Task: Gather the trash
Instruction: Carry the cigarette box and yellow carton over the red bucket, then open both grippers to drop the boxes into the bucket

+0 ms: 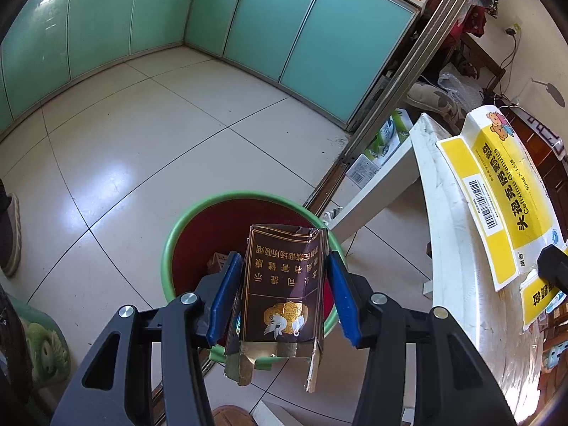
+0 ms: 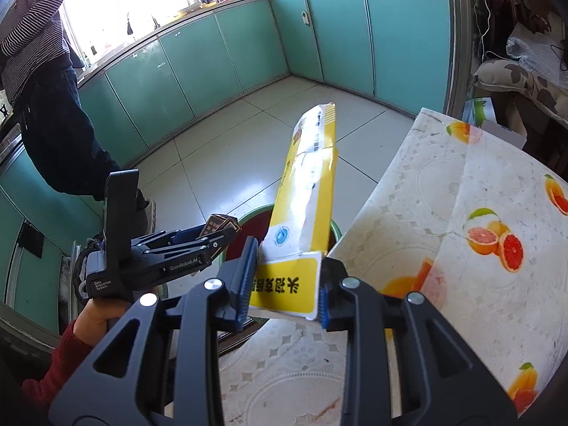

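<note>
The left tool (image 1: 284, 294) is clamped part-way closed on a flattened brown cigarette carton (image 1: 282, 294), its blue pads pressed against the carton's two long sides. The carton's long axis runs away from the tool, its torn open end pointing far and down over a green-rimmed bin (image 1: 170, 248) with a dark red inside, which stands on the tiled floor (image 1: 142, 135) just left of the counter (image 1: 451, 248). A small brown thing lies in the bin's bottom; what it is cannot be told.

The right tool (image 2: 285, 280) is closed narrowly on a flattened yellow medicine box (image 2: 305, 191), gripping it by its near end flap. The box is long and thin, and its long axis points away from the tool, up and far, over the near-left edge of the counter (image 2: 443, 213) with its fruit-print cloth and above the bin's rim (image 2: 255, 217). In the right wrist view the left tool (image 2: 222, 229) sits to the left, held by a hand (image 2: 96, 316) in a red sleeve, its carton (image 2: 218, 225) over the bin. A person in a striped top stands far left by the teal cabinets (image 2: 198, 56).
</note>
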A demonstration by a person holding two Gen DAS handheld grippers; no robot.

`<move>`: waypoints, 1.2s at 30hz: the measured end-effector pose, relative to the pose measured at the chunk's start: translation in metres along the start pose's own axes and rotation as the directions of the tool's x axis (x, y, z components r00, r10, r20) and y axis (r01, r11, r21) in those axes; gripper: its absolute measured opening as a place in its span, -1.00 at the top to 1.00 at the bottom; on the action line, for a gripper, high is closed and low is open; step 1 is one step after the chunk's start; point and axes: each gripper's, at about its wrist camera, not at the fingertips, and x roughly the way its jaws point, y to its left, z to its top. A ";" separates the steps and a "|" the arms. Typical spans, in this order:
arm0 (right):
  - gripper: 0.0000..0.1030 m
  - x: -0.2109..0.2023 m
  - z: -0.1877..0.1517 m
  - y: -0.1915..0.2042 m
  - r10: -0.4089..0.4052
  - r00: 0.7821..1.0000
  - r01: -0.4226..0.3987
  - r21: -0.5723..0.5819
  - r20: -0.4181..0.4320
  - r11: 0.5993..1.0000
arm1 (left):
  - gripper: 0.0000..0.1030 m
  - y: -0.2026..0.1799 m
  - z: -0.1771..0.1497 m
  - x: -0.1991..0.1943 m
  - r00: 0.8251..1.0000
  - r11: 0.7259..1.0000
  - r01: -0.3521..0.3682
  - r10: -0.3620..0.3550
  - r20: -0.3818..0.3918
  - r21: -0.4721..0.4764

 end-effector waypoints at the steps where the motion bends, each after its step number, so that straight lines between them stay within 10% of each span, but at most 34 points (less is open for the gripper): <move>1: 0.44 0.004 0.001 -0.001 0.005 1.000 -0.005 0.001 -0.007 1.000 | 0.08 0.002 0.001 0.002 1.000 1.000 -0.004 0.004 -0.002 -0.004; 29: 0.40 0.088 0.018 0.005 0.003 0.986 -0.004 -0.009 -0.169 1.000 | 0.11 0.021 0.002 0.039 0.997 0.994 -0.053 0.046 -0.068 -0.099; 36: 0.13 0.093 0.022 -0.004 -0.013 0.986 0.013 0.001 -0.165 1.000 | -0.34 0.024 0.004 0.037 0.996 0.990 -0.076 0.070 -0.049 -0.119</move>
